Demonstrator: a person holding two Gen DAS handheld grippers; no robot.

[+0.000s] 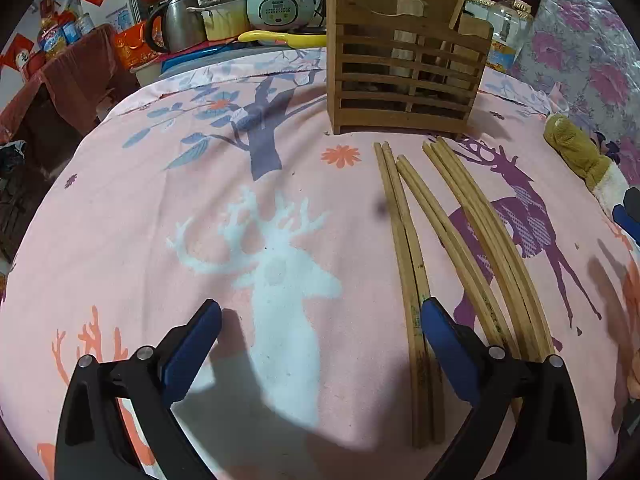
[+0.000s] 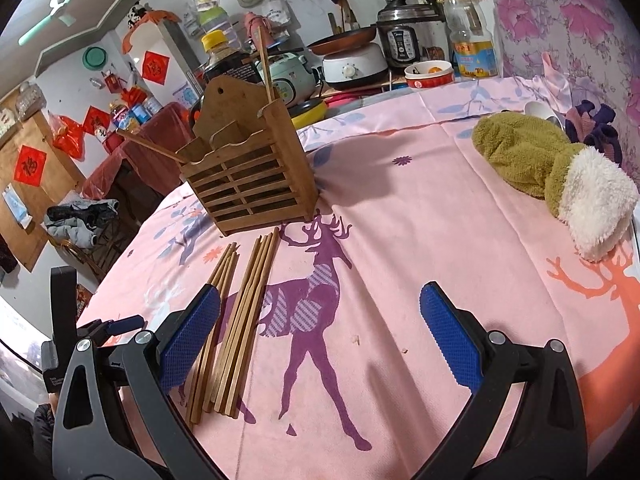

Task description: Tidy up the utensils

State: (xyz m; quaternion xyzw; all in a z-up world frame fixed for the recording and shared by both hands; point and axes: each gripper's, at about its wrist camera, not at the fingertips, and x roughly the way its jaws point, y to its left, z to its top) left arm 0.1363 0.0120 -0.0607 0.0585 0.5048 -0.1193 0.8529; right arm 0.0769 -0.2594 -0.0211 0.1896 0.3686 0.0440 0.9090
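Right now your left gripper (image 1: 320, 320) is wide open and holds nothing, low over the pink cloth with deer and tree prints (image 1: 140, 220) that covers the desk. Its right blue pad (image 1: 448, 344) sits just beside the near ends of the long brown wooden chopsticks (image 1: 404, 248). Your right gripper (image 2: 320, 312) is wide open too, and empty. Its left blue pad (image 2: 192, 332) is over the near part of the same chopsticks (image 2: 240, 320).

The chopsticks lie flat on the cloth in small bunches, side by side, and their far tips point at the brown wooden slatted chopstick holder (image 1: 404, 76). That holder stands upright on the cloth, just past the tips. A few sticks (image 2: 264, 64) lean inside it already and poke out of the top.

Off to the right, a fuzzy green and white mitten (image 2: 560, 172) lies on the cloth, well apart from the chopsticks. Farther back you can see a white rice cooker (image 1: 280, 0) and a clear plastic oil bottle (image 2: 468, 28).
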